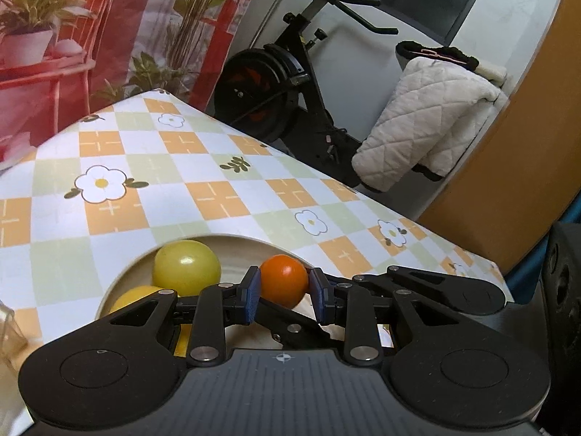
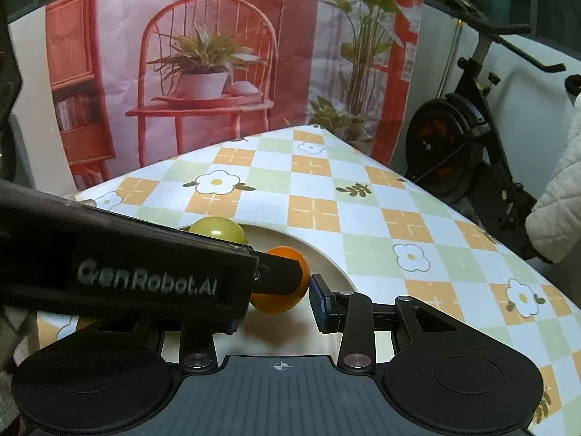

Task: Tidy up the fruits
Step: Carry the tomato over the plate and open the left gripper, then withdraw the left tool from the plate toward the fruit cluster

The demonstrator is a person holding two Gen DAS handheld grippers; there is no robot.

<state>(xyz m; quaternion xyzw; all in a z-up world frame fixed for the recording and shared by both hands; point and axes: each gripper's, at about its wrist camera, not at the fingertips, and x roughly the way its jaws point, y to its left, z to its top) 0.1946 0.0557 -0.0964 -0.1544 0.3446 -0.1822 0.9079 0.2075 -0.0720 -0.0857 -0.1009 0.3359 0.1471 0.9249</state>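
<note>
Over the plate (image 1: 232, 243), my left claw (image 1: 284, 290) is clenched on the orange fruit (image 1: 284, 280): both blue pads (image 1: 252, 294) press its sides, and the fruit sits just above the plate's pale surface (I cannot tell whether it touches it). Jaws are set narrow, only as wide as the fruit.

Right claw (image 2: 279, 296): one blue pad (image 2: 321, 303) is visible on the right side, close beside the orange fruit (image 2: 279, 301). The other finger is hidden behind the left claw's black body (image 2: 127, 265), which crosses the right wrist view from the left edge. By the narrow gap I take the right claw as closed down, but I cannot tell whether it grips the fruit or only stands next to it.

Left wrist view only: a yellow-green fruit (image 1: 186, 262) lies on the plate behind the left finger, and a yellow fruit (image 1: 134, 296) lies partly hidden under that finger. A white quilted jacket (image 1: 421, 123) hangs over something at the right.

Right wrist view only: the lettering on the left claw's casing, and the full printed backdrop (image 2: 203, 72) with a red chair and potted plant.

Both views: checked floral table (image 1: 181, 167) and an exercise bike (image 1: 283, 87) beyond its far edge.
</note>
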